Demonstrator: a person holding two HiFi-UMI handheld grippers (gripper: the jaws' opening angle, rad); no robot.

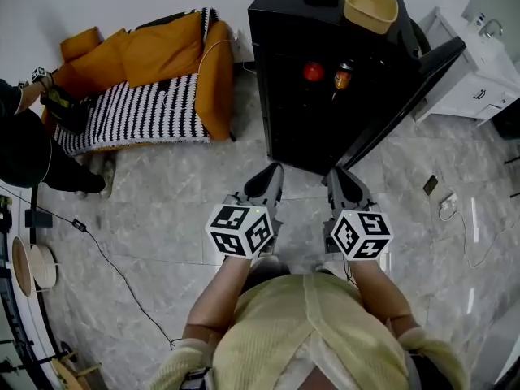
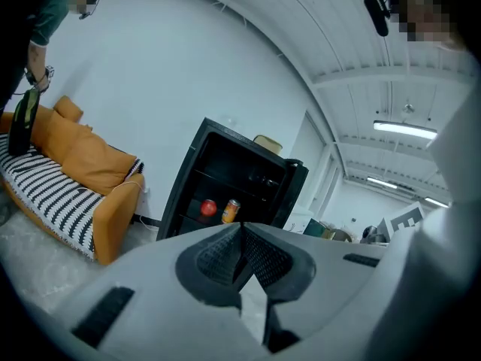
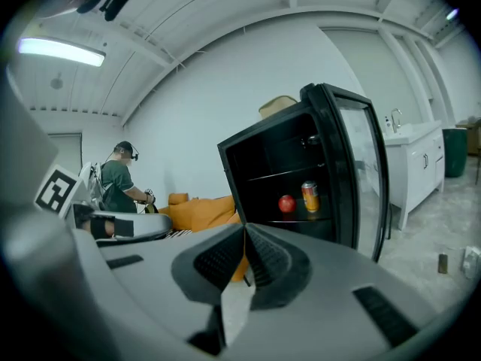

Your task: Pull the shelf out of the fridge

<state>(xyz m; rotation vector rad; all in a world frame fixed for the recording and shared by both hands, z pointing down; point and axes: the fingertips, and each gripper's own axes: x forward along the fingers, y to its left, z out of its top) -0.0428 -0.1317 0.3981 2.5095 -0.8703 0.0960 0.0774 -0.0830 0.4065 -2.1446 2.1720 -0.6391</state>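
Observation:
A black mini fridge (image 1: 325, 63) stands ahead of me with its glass door (image 1: 406, 96) swung open to the right. A red apple (image 1: 314, 71) and an orange can (image 1: 342, 76) stand side by side on a dark shelf (image 3: 301, 218) inside. The left gripper view shows the apple (image 2: 208, 207) and the can (image 2: 231, 210) too. My left gripper (image 1: 273, 174) and right gripper (image 1: 338, 177) hover side by side above the floor, a short way in front of the fridge. Both are shut and empty, tips pointing at the fridge.
A yellow basin (image 1: 370, 6) rests on the fridge top. An orange sofa (image 1: 138, 71) with a striped cover is at the left, a person (image 1: 20, 145) beside it. A black cable (image 1: 106, 258) trails over the floor. A white sink cabinet (image 1: 475, 75) stands at the right.

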